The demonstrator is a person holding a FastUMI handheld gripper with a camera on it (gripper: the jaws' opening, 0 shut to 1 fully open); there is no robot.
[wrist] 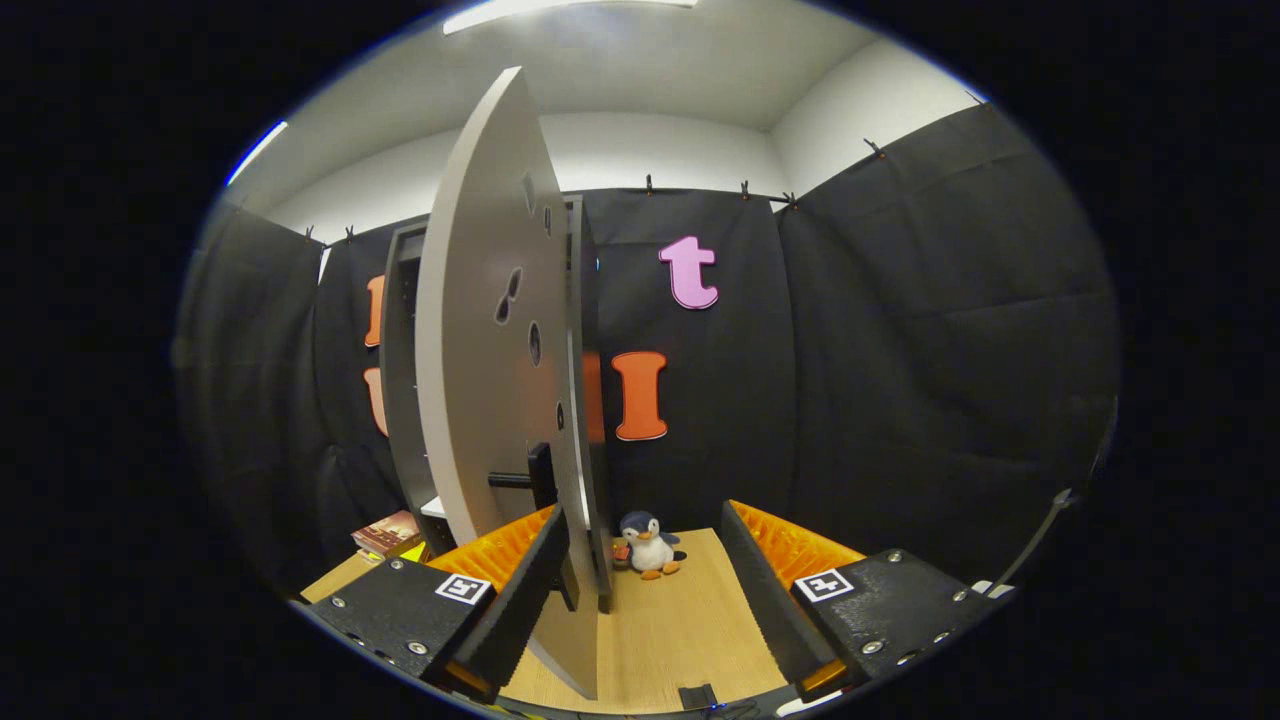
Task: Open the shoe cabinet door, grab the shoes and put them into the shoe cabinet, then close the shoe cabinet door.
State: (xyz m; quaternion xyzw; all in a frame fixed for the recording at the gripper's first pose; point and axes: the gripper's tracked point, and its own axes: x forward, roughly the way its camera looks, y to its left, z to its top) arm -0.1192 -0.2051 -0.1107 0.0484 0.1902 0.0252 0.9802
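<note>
1. At about 9 o'clock from your jaws, a small stack of books (388, 533) lies flat on the bench (680, 630), beside the foot of the cabinet and clear of the door's swing.
2. The shoe cabinet (400, 380) stands upright at 11 o'clock, a dark, tall, narrow carcass; its inside is too dim to tell what it holds.
3. The shoe cabinet door (480, 330) is swung wide and stands edge-on to you, a smooth pale grey panel with drilled holes and a dark bar handle (522, 480). Its lower edge passes just inside your left finger.
4. Your gripper (648, 590) is spread wide, pinching nothing; I judge you are placed to work the door, not to grasp it.
5. At 12 o'clock beyond the fingers, a soft plush penguin (648, 545) sits on the light wood-grain bench.
6. I cannot see the shoes from here.
</note>
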